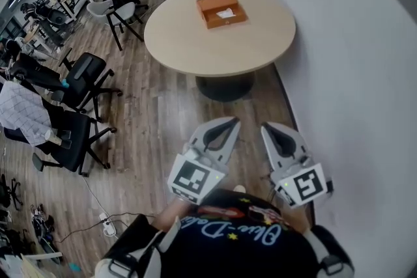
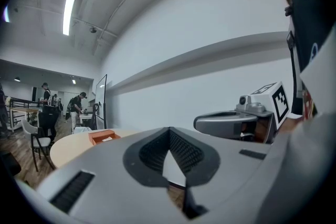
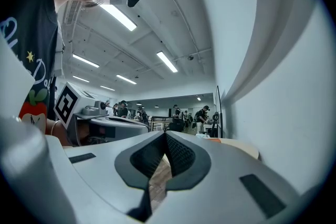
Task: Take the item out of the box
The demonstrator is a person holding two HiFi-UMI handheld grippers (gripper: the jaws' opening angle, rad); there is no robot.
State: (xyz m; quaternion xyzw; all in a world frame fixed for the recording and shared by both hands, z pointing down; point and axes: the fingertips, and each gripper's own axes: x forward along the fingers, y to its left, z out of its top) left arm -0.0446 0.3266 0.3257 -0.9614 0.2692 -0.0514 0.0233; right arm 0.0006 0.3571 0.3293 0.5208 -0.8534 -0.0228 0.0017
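Both claws are held low and near the person's body, pointing level toward the table; I judge this is a carrying pose for the approach, because the work has not begun. In the head view the left gripper (image 1: 225, 127) and the right gripper (image 1: 270, 133) lie side by side, and the orange box (image 1: 221, 10) is well apart from them at 12 o'clock, on the far half of the round table (image 1: 215, 49).

The box is open on top, and a white item (image 1: 226, 12) lies inside it, so it is free to be picked from above.

In the left gripper view the jaws of the left gripper (image 2: 169, 136) are together with nothing between them. The box (image 2: 103, 137) shows small at 9 o'clock from the tips. The right gripper (image 3: 165, 139) is also closed and empty in its own view. Probably both will have to part only at the table.

For writing: each marker cube (image 1: 194, 178) carries only a black and white square pattern, no letters. The person's dark shirt (image 1: 234, 237) has cursive print, upside down here, which I cannot read with certainty. Any label on the item is too small to read.
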